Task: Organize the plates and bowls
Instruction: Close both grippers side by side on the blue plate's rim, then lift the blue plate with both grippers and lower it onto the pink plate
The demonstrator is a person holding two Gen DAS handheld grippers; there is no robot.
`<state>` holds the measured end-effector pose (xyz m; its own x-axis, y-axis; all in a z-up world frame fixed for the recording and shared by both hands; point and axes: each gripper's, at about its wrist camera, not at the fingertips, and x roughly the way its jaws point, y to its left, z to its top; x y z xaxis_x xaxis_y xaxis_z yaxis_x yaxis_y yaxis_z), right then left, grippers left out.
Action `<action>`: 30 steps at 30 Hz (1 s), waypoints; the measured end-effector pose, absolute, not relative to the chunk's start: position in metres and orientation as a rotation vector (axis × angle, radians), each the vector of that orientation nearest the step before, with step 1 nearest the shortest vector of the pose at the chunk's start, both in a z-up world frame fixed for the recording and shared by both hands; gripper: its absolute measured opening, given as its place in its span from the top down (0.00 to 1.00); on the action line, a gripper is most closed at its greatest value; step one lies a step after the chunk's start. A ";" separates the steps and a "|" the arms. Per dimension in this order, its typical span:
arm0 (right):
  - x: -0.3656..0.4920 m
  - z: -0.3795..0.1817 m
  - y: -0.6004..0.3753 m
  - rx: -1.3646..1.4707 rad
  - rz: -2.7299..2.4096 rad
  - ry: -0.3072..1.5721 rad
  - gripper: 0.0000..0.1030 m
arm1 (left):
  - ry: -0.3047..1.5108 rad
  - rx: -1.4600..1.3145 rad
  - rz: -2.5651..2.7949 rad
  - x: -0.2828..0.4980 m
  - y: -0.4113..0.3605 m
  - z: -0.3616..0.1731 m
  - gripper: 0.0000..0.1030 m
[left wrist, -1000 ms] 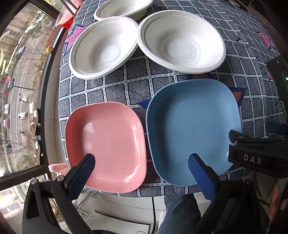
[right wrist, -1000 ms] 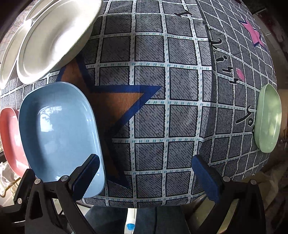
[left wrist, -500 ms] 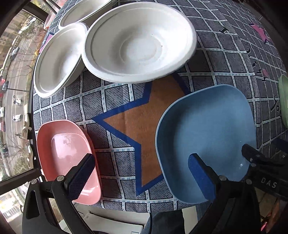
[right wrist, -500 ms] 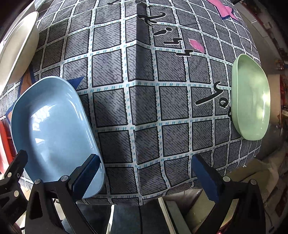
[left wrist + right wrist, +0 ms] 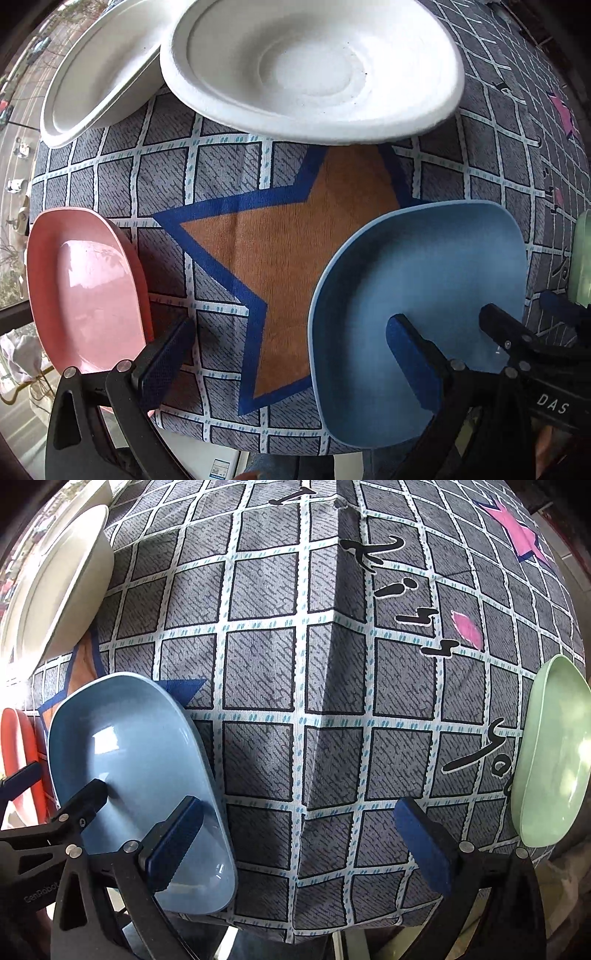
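Note:
A blue square plate lies near the table's front edge; it also shows in the right wrist view. A pink plate lies at the front left. Two white paper bowls sit further back, their rims overlapping. A green plate lies at the right edge. My left gripper is open, its right finger over the blue plate. My right gripper is open and empty over the cloth, its left finger above the blue plate's right rim.
A grey checked tablecloth with an orange star covers the table. A window with a street far below is on the left. The table's front edge is close under both grippers.
Both grippers have swung to the right along the front edge. The pink plate slid to the left of the left view; the green plate came into the right view. No plate has moved.

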<state>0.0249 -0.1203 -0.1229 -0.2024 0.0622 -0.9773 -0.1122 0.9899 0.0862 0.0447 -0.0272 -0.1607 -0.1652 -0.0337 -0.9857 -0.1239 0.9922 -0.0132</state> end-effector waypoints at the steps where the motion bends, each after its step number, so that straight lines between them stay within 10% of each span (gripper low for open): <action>1: 0.024 -0.126 -0.122 -0.039 0.159 1.776 0.00 | 1.742 -0.166 0.087 0.044 -0.021 -0.163 0.00; 8: 0.036 -0.113 -0.107 -0.083 0.111 1.771 0.01 | 1.792 -0.146 0.073 0.054 -0.019 -0.166 0.01; 16: 0.035 -0.111 -0.092 -0.102 0.180 1.719 0.44 | 1.771 -0.042 -0.030 0.047 -0.037 -0.136 0.25; 20: 0.038 -0.114 -0.089 -0.078 0.207 1.742 0.69 | 1.735 0.075 -0.124 0.044 -0.063 -0.122 0.53; 30: 0.022 -0.122 -0.090 0.059 0.208 1.821 0.72 | 1.732 0.113 -0.136 0.026 -0.049 -0.108 0.58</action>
